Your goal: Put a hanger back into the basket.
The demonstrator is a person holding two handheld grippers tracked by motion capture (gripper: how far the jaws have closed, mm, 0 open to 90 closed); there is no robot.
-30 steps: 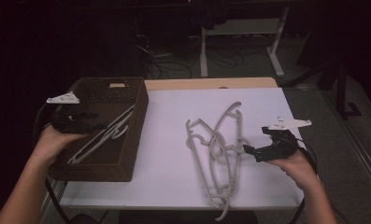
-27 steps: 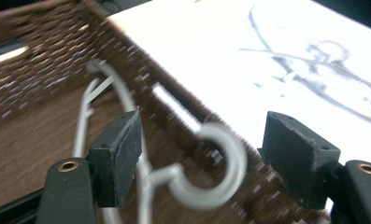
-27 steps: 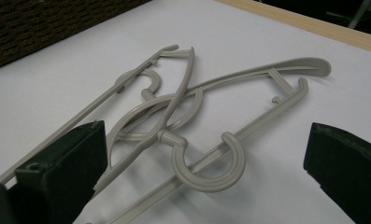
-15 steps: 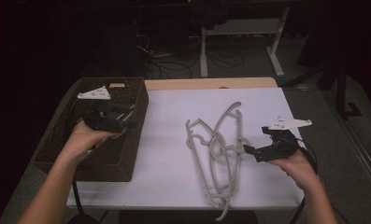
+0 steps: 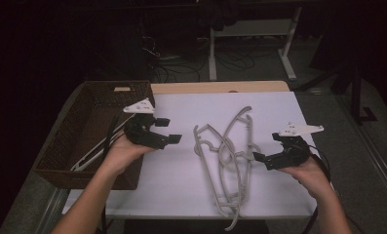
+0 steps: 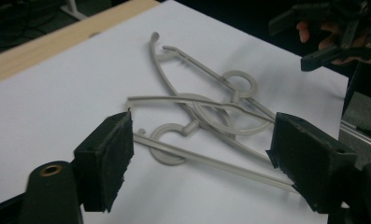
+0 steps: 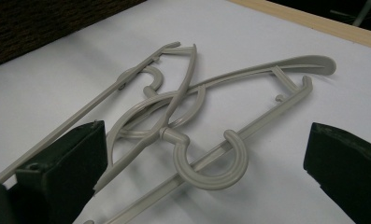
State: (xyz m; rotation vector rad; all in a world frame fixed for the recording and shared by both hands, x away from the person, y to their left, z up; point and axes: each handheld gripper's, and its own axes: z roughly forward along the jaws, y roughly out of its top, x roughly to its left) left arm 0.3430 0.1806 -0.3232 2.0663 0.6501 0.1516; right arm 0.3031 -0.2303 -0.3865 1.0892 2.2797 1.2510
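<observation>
- Left gripper [image 5: 170, 130]: over the white sheet [image 5: 181, 185], just right of the wicker basket [image 5: 91, 105]; jaws apart with nothing between them, having just been closing a little
- Right gripper [image 5: 265, 147]: at the right side of the sheet, jaws wide apart and empty, tips just beside the hangers
- Grey plastic hangers [image 5: 227, 156]: tangled heap lying flat at the middle of the sheet, hooks interlocked, between the two grippers and touched by neither
- One more hanger [image 5: 91, 155]: lying inside the basket, partly behind the left hand [image 5: 123, 153]
- Left gripper view: heap [image 6: 206, 116] lies ahead of the open jaws
</observation>
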